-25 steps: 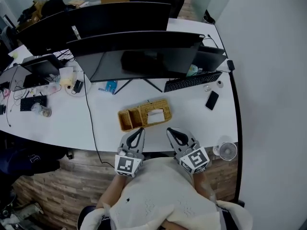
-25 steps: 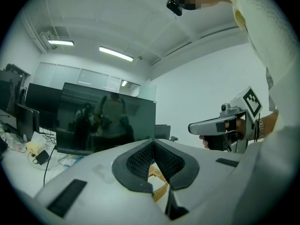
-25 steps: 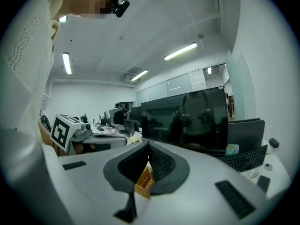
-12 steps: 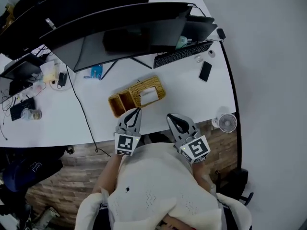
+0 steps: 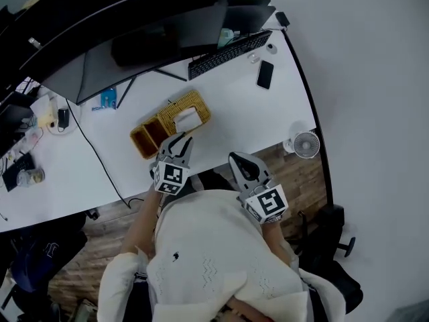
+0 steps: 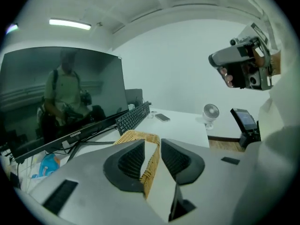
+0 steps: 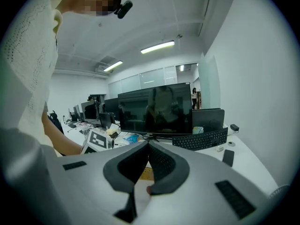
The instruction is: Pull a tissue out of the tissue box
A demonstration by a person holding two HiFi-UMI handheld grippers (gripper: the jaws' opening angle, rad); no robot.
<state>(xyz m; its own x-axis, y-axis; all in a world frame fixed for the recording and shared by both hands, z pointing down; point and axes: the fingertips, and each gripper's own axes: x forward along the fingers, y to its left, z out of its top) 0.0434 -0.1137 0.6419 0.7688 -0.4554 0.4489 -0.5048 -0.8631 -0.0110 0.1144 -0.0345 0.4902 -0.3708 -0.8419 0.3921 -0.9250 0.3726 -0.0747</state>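
Closest in is the person's cream knitted jumper [image 5: 214, 247], w/ both tools held out in front. The right gripper [image 5: 240, 159] hangs at the near edge of the white desk [image 5: 268, 113], well short of the box; its jaws are clenched tip to tip w/ nothing between them. The left gripper [image 5: 179, 139] is further fwd, tips just beside the near wall of the tan woven wicker tissue box [image 5: 194, 102]. Its jaws are a narrow slot apart, and its own view shows only the wicker rim through that gap, so I'd call it empty; can't tell whether it touches the weave. The white tissue [image 5: 188, 119] sits flat in the box's right-hand section, not drawn up at all. So this is prob. the approach step, w/ the pull not begun. Next move likely needs one gripper to open wider, come over the tissue, pinch it & lift straight up, maybe w/ the other steadying the light box. Beyond lie a black keyboard [image 5: 224, 47], a dark phone [image 5: 265, 74] & wide black monitors [image 5: 134, 19].
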